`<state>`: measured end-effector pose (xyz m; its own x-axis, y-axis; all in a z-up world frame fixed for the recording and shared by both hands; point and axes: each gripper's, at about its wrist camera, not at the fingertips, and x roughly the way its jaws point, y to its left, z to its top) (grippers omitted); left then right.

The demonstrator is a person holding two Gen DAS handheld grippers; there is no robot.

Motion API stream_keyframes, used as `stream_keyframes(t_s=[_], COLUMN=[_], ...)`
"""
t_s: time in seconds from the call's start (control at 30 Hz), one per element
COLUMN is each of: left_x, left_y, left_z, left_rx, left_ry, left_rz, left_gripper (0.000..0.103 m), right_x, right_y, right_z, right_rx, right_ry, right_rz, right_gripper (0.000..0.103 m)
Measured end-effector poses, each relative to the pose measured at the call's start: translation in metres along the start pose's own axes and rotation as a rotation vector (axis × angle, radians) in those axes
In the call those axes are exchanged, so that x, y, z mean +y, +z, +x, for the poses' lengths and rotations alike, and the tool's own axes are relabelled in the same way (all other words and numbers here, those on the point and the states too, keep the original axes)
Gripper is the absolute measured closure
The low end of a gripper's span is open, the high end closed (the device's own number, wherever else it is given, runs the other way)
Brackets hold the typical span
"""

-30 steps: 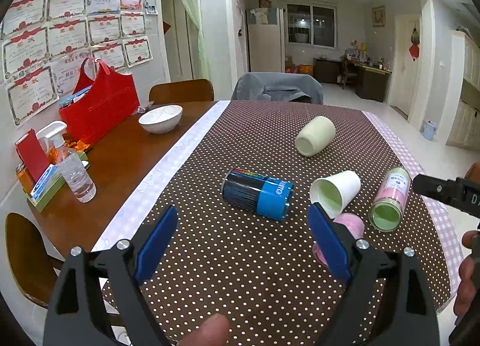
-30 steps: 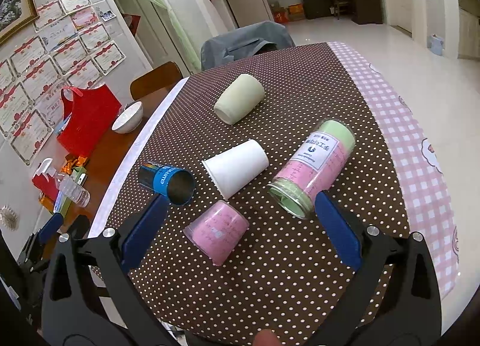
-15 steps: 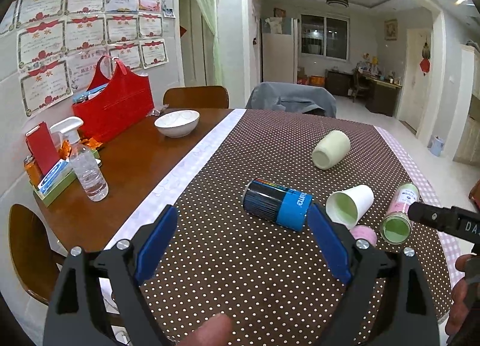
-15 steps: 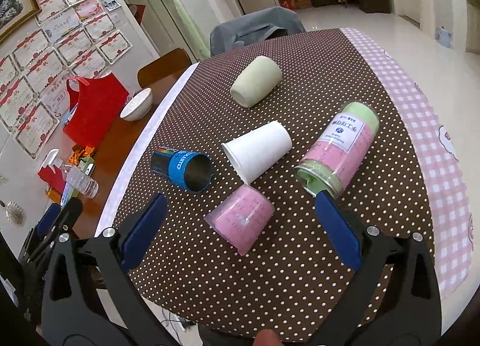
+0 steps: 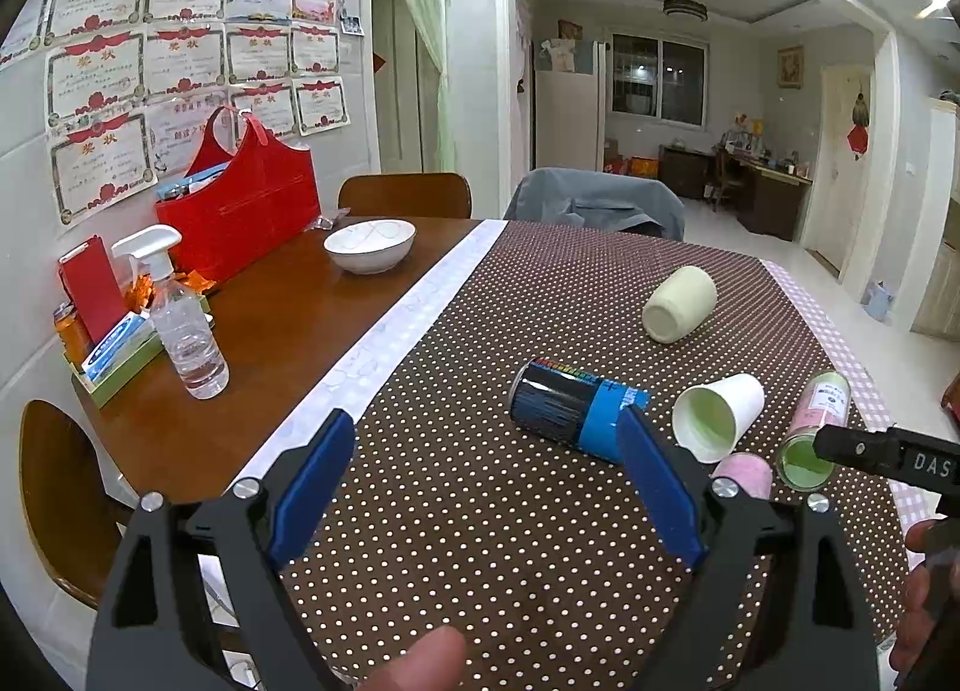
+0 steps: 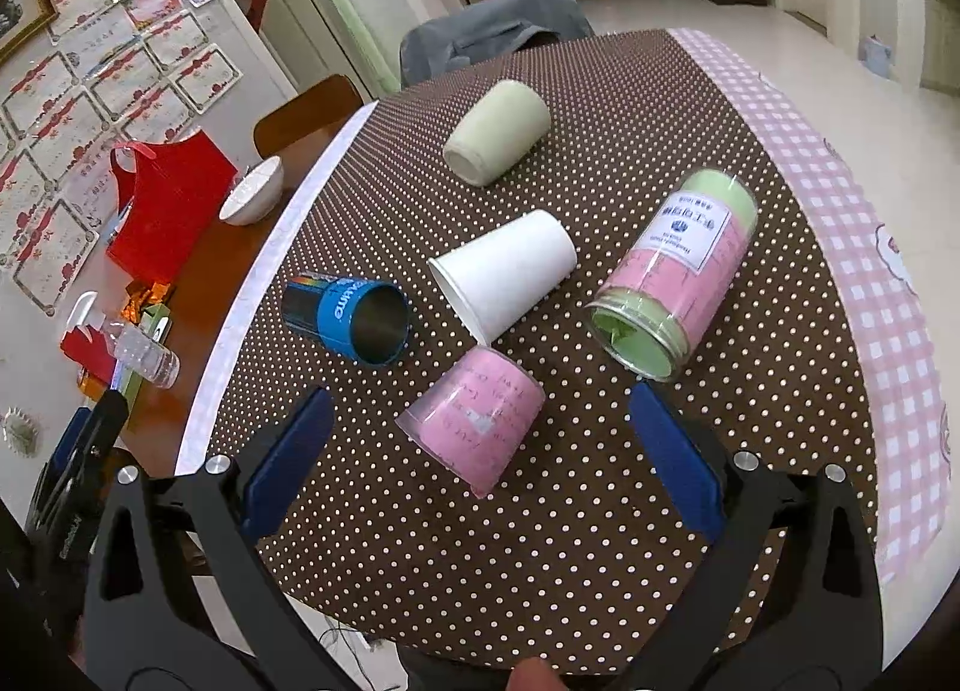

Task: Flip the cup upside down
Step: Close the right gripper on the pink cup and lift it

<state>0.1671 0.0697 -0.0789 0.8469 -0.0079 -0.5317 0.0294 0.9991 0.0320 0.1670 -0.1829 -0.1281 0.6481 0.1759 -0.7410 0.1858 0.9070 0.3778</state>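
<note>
The pink translucent plastic cup (image 6: pixel 474 427) lies on its side on the brown polka-dot tablecloth (image 6: pixel 540 559), mouth toward me, right between the spread blue pads of my right gripper (image 6: pixel 480 451), which is wide open and holds nothing. I judge this cup the likeliest target. It looks thin-walled and very light, so I expect it to flex and skid or roll on the cloth if I squeeze hard. I would take it across the middle of its wall, gently, then turn it rim-down.

Just beyond the pink cup lies the white paper cup (image 6: pixel 504 277), also on its side, equally light and crushable. Left of the pink cup lies the blue-and-black metal tumbler (image 6: pixel 348 319), stiffer and heavier by the look of it. Right of the pink cup lies the pink-and-green labelled jar (image 6: pixel 678 283), and well beyond it the pale green cup (image 6: pixel 498 133).

My left gripper (image 5: pixel 486 487) is also open and empty, hanging over the cloth to the left of the pink cup, near the tumbler.
</note>
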Motion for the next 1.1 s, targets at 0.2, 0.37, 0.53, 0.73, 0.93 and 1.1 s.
stream_keyframes(t_s=[0.2, 0.37, 0.53, 0.73, 0.93, 1.1], left_x=[0.003, 0.001, 0.000, -0.005, -0.006, -0.009], left_y=[-0.009, -0.016, -0.022, -0.028, -0.028, -0.030], left_z=[0.009, 0.018, 0.026, 0.033, 0.036, 0.034], left_rx=[0.030, 0.059, 0.088, 0.115, 0.128, 0.131], left_ry=[-0.004, -0.012, -0.018, -0.020, -0.009, 0.008], left_rz=[-0.005, 0.003, -0.002, 0.011, 0.007, 0.013], left_gripper=[0.016, 0.016, 0.016, 0.016, 0.016, 0.016], right_x=[-0.009, -0.014, -0.015, -0.006, 0.004, 0.000], right_y=[-0.002, -0.001, 0.004, 0.008, 0.009, 0.004], right_z=[0.033, 0.059, 0.081, 0.099, 0.111, 0.107], right_rx=[0.105, 0.175, 0.227, 0.280, 0.306, 0.302], right_ry=[0.022, 0.037, 0.021, 0.026, 0.048, 0.121], right_rz=[0.070, 0.131, 0.165, 0.158, 0.104, 0.089], right_gripper=[0.006, 0.015, 0.023, 0.029, 0.034, 0.037])
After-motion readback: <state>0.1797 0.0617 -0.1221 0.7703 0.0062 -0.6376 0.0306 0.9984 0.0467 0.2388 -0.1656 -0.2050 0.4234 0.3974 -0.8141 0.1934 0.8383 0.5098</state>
